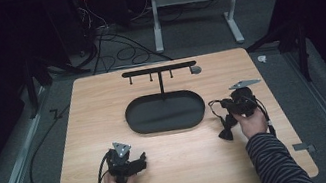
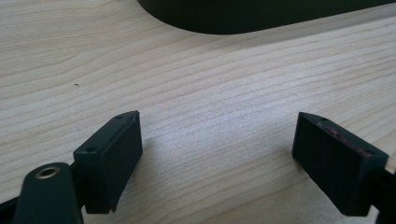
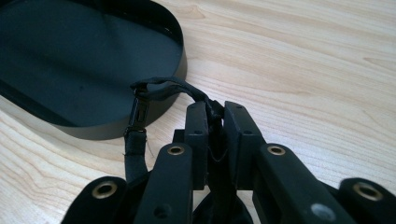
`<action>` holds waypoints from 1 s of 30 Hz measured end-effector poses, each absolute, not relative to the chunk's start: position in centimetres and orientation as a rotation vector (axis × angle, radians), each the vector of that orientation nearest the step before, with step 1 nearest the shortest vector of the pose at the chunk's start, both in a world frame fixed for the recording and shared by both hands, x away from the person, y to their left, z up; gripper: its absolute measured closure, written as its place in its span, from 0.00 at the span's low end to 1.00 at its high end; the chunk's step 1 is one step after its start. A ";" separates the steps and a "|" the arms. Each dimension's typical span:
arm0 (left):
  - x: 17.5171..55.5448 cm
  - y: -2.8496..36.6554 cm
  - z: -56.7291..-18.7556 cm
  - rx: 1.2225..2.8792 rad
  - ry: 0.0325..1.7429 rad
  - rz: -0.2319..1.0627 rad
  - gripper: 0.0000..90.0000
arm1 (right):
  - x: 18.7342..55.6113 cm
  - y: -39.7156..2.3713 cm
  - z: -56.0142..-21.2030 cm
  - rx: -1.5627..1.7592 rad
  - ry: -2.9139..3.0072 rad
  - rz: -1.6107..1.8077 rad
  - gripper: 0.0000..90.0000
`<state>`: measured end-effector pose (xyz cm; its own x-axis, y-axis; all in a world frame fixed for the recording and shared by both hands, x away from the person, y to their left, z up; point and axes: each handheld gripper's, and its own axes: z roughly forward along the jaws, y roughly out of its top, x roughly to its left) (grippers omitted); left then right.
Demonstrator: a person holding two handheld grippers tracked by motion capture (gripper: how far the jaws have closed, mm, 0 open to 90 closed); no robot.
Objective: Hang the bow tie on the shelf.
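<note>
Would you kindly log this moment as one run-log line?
right gripper: shut on black strap | left gripper: open, nothing held, over table | black oval tray: holds nothing visible

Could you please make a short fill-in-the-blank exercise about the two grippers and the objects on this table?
1. The right gripper is shut on a black ____.
2. The jaws of the left gripper are ____, with nothing between them.
3. The oval tray on the wooden table is ____ in colour.
4. The rack with hooks stands ____ the tray, farther from the person.

Missing words: strap; open; black; behind
</note>
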<state>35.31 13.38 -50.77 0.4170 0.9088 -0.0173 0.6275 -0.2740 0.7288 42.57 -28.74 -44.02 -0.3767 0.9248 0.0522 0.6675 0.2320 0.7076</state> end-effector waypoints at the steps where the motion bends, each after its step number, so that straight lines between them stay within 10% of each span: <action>1: 35.3 13.4 -50.8 2.007 1.298 0.541 0.18 | 42.5 -28.7 -43.9 1.455 2.135 0.932 0.91; 30: 35.3 13.4 -50.8 2.008 1.298 0.541 0.18 | 42.3 -27.7 -41.9 1.381 2.126 0.992 0.91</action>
<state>35.31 13.39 -50.76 0.4170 0.9087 -0.0173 0.6278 -0.2743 0.7284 42.29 -27.71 -41.90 -0.4211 0.9063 0.0356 0.6096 0.2537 0.7510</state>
